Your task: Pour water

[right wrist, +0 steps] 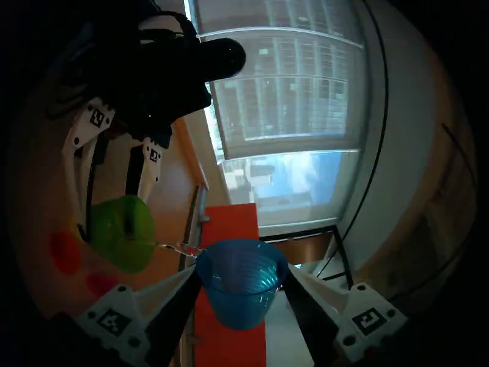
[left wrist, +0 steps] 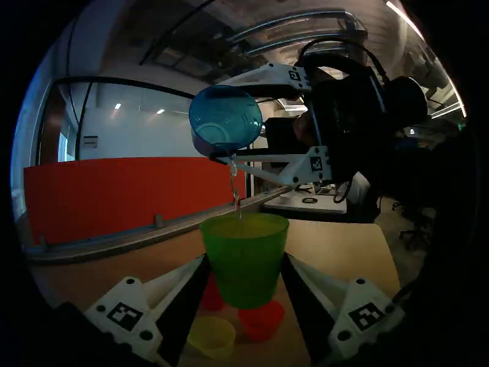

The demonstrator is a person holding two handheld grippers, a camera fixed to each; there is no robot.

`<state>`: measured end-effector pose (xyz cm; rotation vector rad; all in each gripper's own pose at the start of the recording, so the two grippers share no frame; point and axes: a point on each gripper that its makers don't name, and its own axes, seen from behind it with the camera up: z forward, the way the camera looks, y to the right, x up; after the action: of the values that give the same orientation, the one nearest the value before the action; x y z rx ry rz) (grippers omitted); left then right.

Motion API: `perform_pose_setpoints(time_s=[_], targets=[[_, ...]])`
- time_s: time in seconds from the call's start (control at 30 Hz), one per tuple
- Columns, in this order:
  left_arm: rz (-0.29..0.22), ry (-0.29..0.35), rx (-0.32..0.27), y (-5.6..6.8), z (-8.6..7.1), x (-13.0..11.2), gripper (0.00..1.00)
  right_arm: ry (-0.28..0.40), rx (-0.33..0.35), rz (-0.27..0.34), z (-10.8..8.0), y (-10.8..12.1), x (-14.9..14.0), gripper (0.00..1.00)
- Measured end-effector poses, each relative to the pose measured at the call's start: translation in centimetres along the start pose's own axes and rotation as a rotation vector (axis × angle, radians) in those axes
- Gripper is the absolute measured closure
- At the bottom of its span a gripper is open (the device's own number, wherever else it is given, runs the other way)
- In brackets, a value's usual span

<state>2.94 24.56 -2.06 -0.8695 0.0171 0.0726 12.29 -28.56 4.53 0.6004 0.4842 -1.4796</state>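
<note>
In the left gripper view my left gripper (left wrist: 244,269) is shut on a green cup (left wrist: 244,260), held upright above the table. Above it hangs a blue cup (left wrist: 224,119), tipped on its side with its mouth toward the camera, held by my right gripper (left wrist: 229,153). A thin stream of water (left wrist: 235,189) falls from the blue cup's rim into the green cup. In the right gripper view the blue cup (right wrist: 241,287) sits between my right gripper's (right wrist: 241,278) fingers, the water (right wrist: 174,246) runs to the green cup (right wrist: 119,232), and the left gripper (right wrist: 116,168) holds that cup.
On the wooden table (left wrist: 342,244) below the green cup stand a yellow cup (left wrist: 211,336) and two red cups (left wrist: 261,320), (left wrist: 212,293). An orange partition (left wrist: 122,189) runs behind the table edge. A dark-clad person (left wrist: 360,116) holds the right gripper; office chairs stand at the right.
</note>
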Motion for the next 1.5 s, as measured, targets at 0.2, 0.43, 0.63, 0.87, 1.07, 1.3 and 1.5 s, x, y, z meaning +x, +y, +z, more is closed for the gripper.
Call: perform_pose_setpoints(time_s=[0.2,0.43,0.63,0.87,1.07,1.3,1.5], targets=[[-0.001,-0.004,0.0,-0.1,0.1,-0.1,0.21,0.006,-0.007,-0.025,0.0,0.3,0.2,0.1],[-0.001,-0.002,0.0,0.0,0.1,0.0,0.21,0.006,-0.006,-0.045,-0.1,0.3,0.4,0.11],[-0.001,-0.002,0.002,-0.1,0.0,-0.1,0.21,0.009,-0.009,-0.064,-0.1,0.4,0.6,0.1],[-0.003,0.0,0.003,-0.3,0.1,0.0,0.21,0.008,-0.012,-0.093,-0.2,0.5,0.6,0.11],[-0.003,0.002,0.0,-0.2,0.2,0.2,0.21,0.01,-0.019,-0.119,-0.4,0.9,0.7,0.11],[0.0,0.002,-0.004,-0.1,0.3,0.6,0.21,0.01,-0.025,-0.158,-0.5,0.9,0.6,0.1],[0.0,0.003,-0.007,0.0,0.4,0.7,0.21,0.006,-0.031,-0.187,-0.5,0.8,0.5,0.11]])
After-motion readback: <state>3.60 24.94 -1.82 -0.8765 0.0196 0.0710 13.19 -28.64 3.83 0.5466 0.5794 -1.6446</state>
